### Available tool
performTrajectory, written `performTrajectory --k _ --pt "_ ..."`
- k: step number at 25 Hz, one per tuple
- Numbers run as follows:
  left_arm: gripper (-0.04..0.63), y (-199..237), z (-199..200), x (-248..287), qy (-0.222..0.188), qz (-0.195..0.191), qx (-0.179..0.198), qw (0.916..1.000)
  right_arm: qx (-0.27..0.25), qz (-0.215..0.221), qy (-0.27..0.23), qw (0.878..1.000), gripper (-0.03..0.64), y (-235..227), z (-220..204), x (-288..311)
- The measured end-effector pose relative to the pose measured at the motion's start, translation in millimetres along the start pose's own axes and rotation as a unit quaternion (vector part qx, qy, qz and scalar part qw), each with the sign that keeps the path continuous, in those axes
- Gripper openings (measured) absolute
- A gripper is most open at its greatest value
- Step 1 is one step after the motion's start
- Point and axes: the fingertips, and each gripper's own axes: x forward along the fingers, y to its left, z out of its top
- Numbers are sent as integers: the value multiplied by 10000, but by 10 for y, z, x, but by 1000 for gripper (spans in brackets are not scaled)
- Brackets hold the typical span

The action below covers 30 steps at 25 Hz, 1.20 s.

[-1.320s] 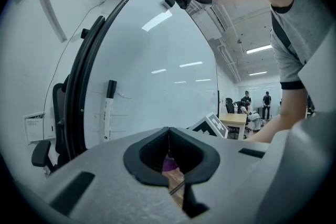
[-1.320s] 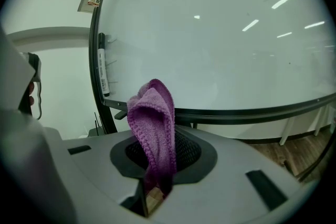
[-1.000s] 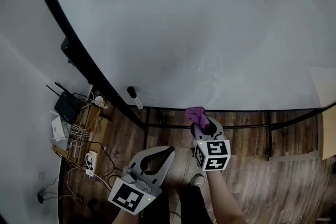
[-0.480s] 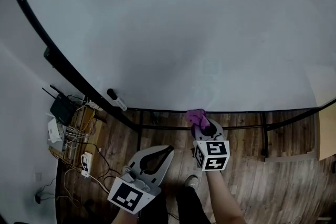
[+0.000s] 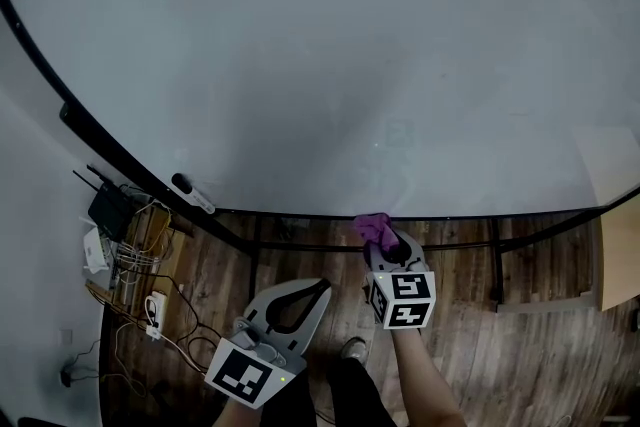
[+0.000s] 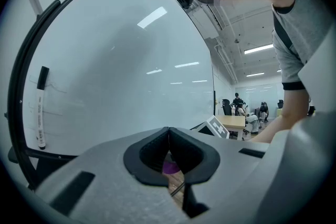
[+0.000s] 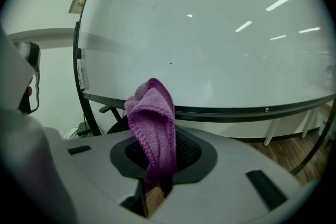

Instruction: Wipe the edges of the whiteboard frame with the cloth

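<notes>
Large glossy white whiteboard (image 5: pixel 350 65) in a thin black metal frame (image 5: pixel 470 213), filling most of the head view. Just under the frame's bottom edge, about midway along it, the right gripper (image 5: pixel 378 237), jaws clamped on a purple knitted cloth (image 5: pixel 374 225). In the right gripper view, jaws narrow and pinching the cloth's lower end, with the rest standing up as a folded hump in front of the black bottom edge of the frame. Cannot tell whether cloth and frame touch.

Lower and further left, the left gripper (image 5: pixel 318 287), well below the bottom edge and apart from the whiteboard, above a brown wooden plank floor (image 5: pixel 540 335). In the left gripper view, jaws together tip to tip with nothing between them, and only a sliver of purple showing through the gap behind the tips.

Near the whiteboard's lower left corner, just beside the left edge of the frame, a white marker pen (image 5: pixel 192 195) with a black cap, on the board face. Below that corner, on the floor, a black router (image 5: pixel 107 208) with antennas, a white power strip (image 5: pixel 152 308) and tangled cables. Past the right edge of the frame, part of a light wooden table (image 5: pixel 620 255).
</notes>
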Motion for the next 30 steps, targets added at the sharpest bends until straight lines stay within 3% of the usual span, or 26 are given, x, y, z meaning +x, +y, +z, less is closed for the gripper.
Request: performTrajectory --k 30 --pt "17 -816 115 807 -27 -227 166 9996 222 -352 14 9991 74 -1228 -135 -433"
